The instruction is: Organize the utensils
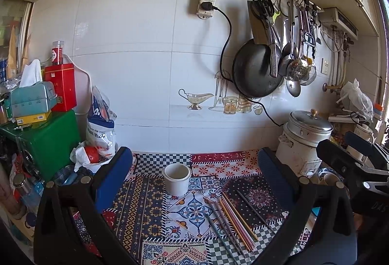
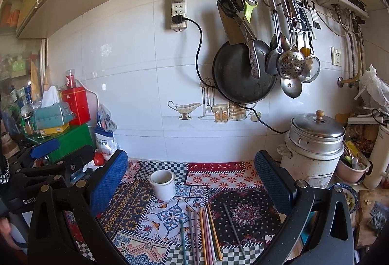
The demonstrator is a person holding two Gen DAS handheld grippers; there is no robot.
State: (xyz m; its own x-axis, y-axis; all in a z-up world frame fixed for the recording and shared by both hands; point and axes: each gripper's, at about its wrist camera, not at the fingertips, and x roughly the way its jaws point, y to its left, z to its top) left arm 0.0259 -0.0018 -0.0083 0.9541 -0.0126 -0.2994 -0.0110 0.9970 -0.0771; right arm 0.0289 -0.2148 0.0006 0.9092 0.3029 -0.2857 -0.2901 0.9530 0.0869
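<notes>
We hold two tongs-like grippers above the counter (image 1: 155, 211), which is covered with a patchwork cloth (image 2: 136, 204) of many patterns. The left gripper (image 1: 192, 182) is released: its two blue pads (image 1: 111, 182) stand wide apart, with nothing between them and nothing touching them. The right gripper (image 2: 190, 182) is the same, spread fully, and its blue pads (image 2: 109, 182) touch nothing. In each view we also see the other gripper at the side, and both hang in the air over the front part of the counter.

The utensils of the task are the chopsticks (image 1: 231, 221). They lie flat on the cloth toward the front edge of the counter, most of them together in a loose bundle of grey, pink and yellow sticks. One dark chopstick (image 2: 234, 228) lies alone, just beside the bundle on its right. Behind the bundle, closer to the middle of the counter, stands a white cup (image 1: 177, 177), upright, and we see nothing inside it. The chopsticks are near the cup but apart from it.

At the back right corner of the counter stands a metal pot with a lid (image 2: 313, 143). On the tiled wall (image 1: 136, 51) above hang a black pan (image 1: 255, 70), scissors and ladles. At the left edge are a green box (image 1: 48, 141) and a red tin (image 1: 62, 87).
</notes>
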